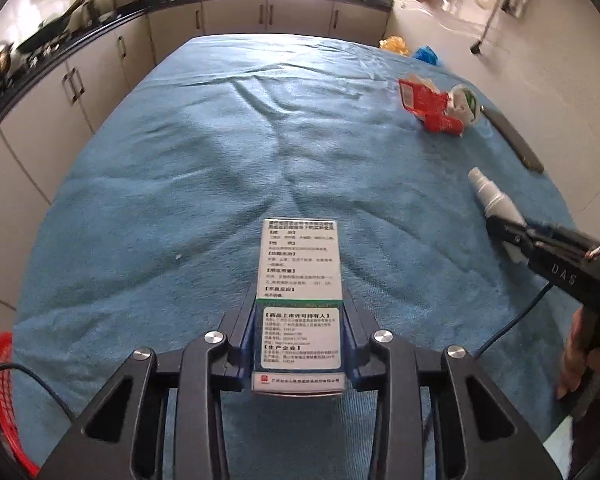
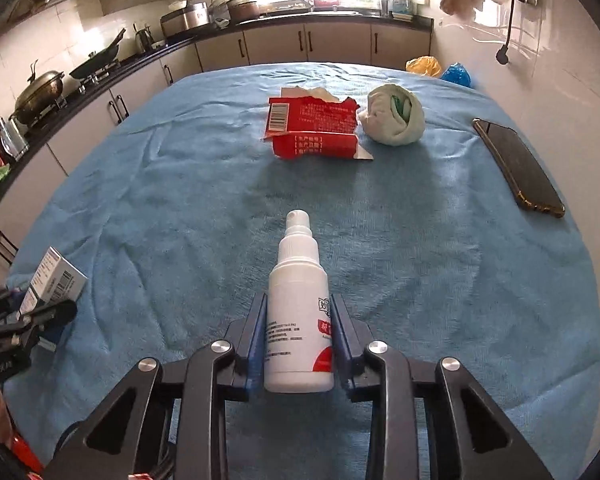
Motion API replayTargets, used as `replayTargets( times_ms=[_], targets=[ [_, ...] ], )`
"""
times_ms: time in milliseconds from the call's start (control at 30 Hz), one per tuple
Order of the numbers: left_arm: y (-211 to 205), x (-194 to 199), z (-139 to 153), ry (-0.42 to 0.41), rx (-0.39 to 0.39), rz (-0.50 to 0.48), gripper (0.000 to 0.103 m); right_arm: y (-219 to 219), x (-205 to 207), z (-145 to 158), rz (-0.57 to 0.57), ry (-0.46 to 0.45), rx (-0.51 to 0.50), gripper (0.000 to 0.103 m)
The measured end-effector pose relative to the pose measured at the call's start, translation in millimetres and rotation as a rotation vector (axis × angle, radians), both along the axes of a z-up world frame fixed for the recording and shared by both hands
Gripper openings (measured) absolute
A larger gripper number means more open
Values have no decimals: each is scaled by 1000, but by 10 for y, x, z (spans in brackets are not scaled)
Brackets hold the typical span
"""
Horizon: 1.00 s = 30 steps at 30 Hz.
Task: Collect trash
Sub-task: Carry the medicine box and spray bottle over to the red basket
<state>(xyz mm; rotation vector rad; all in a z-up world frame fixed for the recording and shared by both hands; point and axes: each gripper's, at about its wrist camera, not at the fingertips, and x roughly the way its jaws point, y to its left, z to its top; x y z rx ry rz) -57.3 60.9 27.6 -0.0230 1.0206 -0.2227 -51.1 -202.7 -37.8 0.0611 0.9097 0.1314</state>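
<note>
My left gripper [image 1: 299, 312] is shut on a white medicine box [image 1: 300, 264] with printed text, held above the blue cloth [image 1: 204, 168]. My right gripper [image 2: 299, 308] is shut on a white spray bottle [image 2: 298, 300] with a red label, nozzle pointing away. In the left wrist view the right gripper [image 1: 516, 236] and the spray bottle [image 1: 492, 196] show at the right edge. In the right wrist view the left gripper [image 2: 40, 308] and the medicine box [image 2: 54, 278] show at the left edge. A torn red carton [image 2: 312, 128] and a crumpled white-green wad [image 2: 394, 120] lie farther back.
A dark phone [image 2: 518, 168] lies near the cloth's right edge. A red mesh basket [image 1: 8, 392] peeks out at the lower left. Yellow and blue bags [image 2: 440, 68] sit beyond the far edge. Kitchen cabinets and a counter [image 2: 100, 76] with pots run along the left and back.
</note>
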Motion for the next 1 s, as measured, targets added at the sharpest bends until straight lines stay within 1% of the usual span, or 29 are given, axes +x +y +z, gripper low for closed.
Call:
replayTargets(
  times_ms=[133,267,500,567,633,767,867,1000],
  targets=[
    [144,-220,233,-69,-14,49,33,-36,-54,34,9,-13,89,32],
    [302,-547,473,-122,-33,99,34,28,-208,157,38,-56,127,32],
    [568,-1049,757,-210,-75,166,34,231,-542,432,108,-138,190,32],
    [626,-1185,837,-244,-59,187,34,294,-645,520,127,-166,201,32],
    [701,-1351,926,-287,-26,216,34,348,-743,605,148,-188,214,32],
    [900,-1643,1056,-344,7,280,34,476,-953,771,193,-237,235,32],
    [1066,-1803,1075,-361,34,339,34,594,-1119,888,229,-278,234,32],
    [1292,-1975,1047,-360,64,416,34,761,-1307,1003,281,-321,228,32]
  ],
)
